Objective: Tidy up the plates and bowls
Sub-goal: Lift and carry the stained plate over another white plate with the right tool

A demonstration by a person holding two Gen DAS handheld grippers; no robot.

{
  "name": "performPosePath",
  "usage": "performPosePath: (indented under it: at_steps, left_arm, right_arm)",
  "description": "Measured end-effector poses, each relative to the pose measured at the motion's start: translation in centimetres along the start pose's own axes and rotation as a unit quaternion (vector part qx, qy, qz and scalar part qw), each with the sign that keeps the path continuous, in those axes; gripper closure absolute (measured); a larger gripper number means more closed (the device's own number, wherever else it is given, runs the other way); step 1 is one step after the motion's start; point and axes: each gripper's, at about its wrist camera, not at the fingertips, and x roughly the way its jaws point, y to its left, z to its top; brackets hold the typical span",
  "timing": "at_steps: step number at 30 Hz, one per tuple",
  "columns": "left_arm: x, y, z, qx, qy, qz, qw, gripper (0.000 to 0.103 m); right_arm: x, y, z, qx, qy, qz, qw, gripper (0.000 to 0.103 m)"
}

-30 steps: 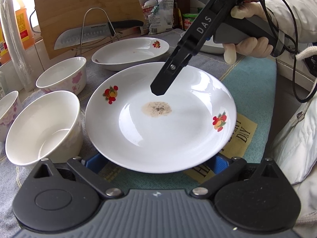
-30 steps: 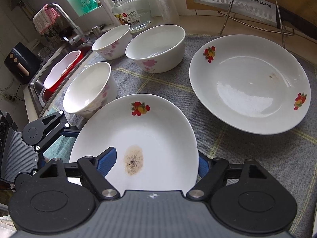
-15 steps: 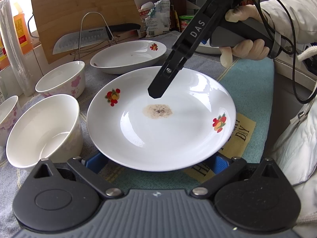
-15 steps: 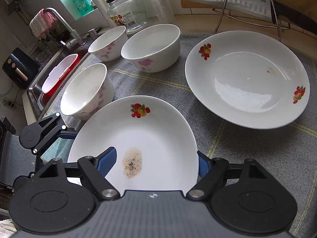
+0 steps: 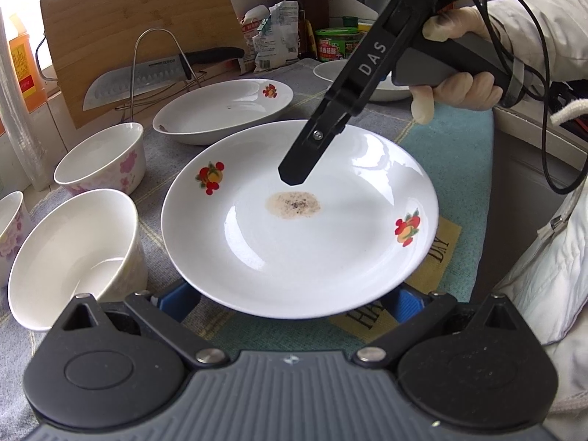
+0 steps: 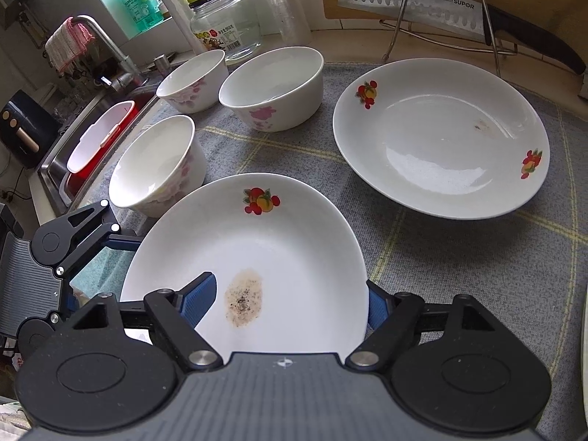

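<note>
I see the grey checked cloth-covered counter (image 6: 459, 257) carrying everything. My white round plate with fruit prints and a brown stain (image 5: 294, 235) is near the counter's front edge, beside a second white fruit-print plate (image 6: 441, 139) further back. Three white floral bowls (image 6: 272, 92) cluster toward the sink-side edge. My right gripper (image 6: 290, 301) clamps the stained plate's rim, one blue pad on top. My left gripper (image 5: 290, 299) straddles the plate's near rim; I cannot tell its grip.

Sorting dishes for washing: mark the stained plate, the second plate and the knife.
stained plate (image 6: 294, 250): right wrist view, clean inner surface.
second plate (image 6: 441, 139): right wrist view, middle of its well.
knife (image 6: 411, 11): right wrist view, blade.
</note>
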Motion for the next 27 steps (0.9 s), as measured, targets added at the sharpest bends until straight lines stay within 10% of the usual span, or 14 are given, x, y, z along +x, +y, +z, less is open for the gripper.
performPosePath:
  at_steps: [27]
  left_arm:
    - [2.8, -1.4, 7.3, 0.026, -0.01, -0.027, 0.9992, 0.0]
  right_arm:
    - [-7.0, -5.2, -0.8, 0.021, -0.051, -0.031, 0.998, 0.017]
